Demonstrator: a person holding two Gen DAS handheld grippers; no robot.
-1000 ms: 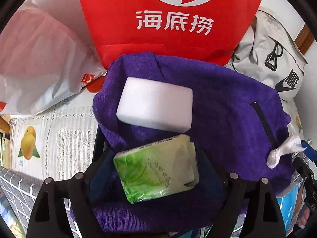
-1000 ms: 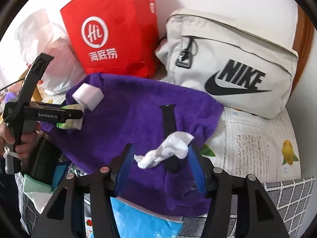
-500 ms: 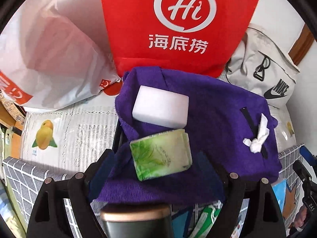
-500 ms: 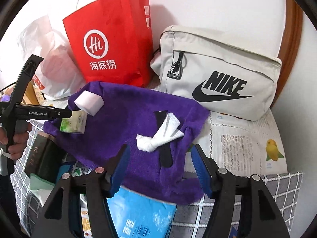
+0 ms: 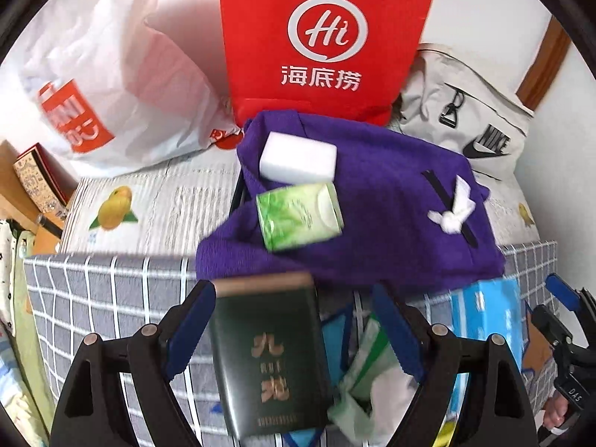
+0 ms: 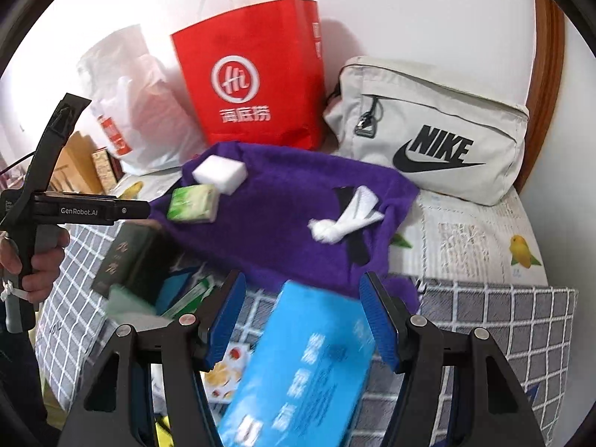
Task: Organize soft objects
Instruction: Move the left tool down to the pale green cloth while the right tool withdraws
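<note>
The left claw (image 5: 294,320) stands wide with nothing gripped; a blurred dark green box (image 5: 268,357) lies below, between its blue pads. The right claw (image 6: 301,316) is also parted and empty, its blue pads to either side of a blurred blue packet (image 6: 301,368) that lies beneath.

Both claws have pulled back and up from the purple towel (image 5: 372,201) since a second ago. Then the green tissue pack (image 5: 300,216) sat between the left pads and the knotted white cloth (image 6: 346,219) between the right ones, and the right claw has widened a little. Now both lie free ahead on the towel. The white sponge block (image 5: 298,156) sits just beyond the tissue pack, touching it. A black strap (image 6: 354,238) lies under the cloth.

Farther off stand a red paper bag (image 5: 324,37), a white plastic bag (image 5: 111,85) to its left and a grey Nike pouch (image 6: 436,130) to its right.

The towel hides part of the checked cover (image 5: 104,298). The green and white packs beside the box (image 5: 368,368) are too blurred to name. The hand (image 6: 41,264) holding the left claw's handle is cut off at the edge.
</note>
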